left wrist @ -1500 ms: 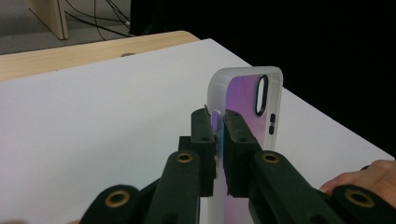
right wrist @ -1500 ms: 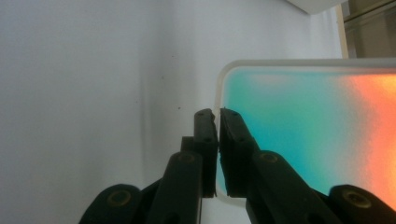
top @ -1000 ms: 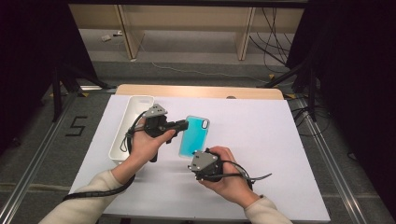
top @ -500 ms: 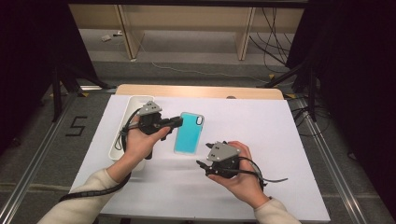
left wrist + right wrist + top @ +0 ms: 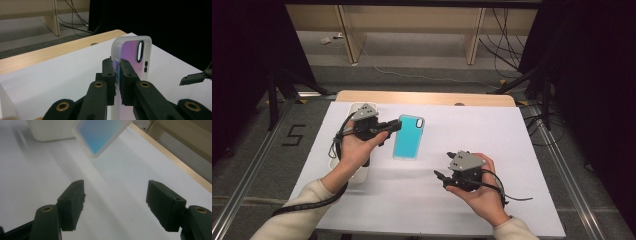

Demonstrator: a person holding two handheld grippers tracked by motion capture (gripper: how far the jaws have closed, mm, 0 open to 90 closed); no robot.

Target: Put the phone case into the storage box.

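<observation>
I've got the case (image 5: 409, 136) pinched by its edge in the L gripper (image 5: 393, 127), fingers (image 5: 109, 75) clamped on the frosted rim, case up off the surface, w/ its long axis running from near edge toward far edge, camera hole at the far end. It sits left of centre, just beside the tray (image 5: 348, 170) along the left edge. R gripper (image 5: 438, 178) is nearer the front edge, well apart from the case; its fingers (image 5: 72, 203) have just been opening, nothing between them. From R, the case lies ahead and to the left, its near corner closest. My read: R comes in next for the free end, so L is holder and R mover.
</observation>
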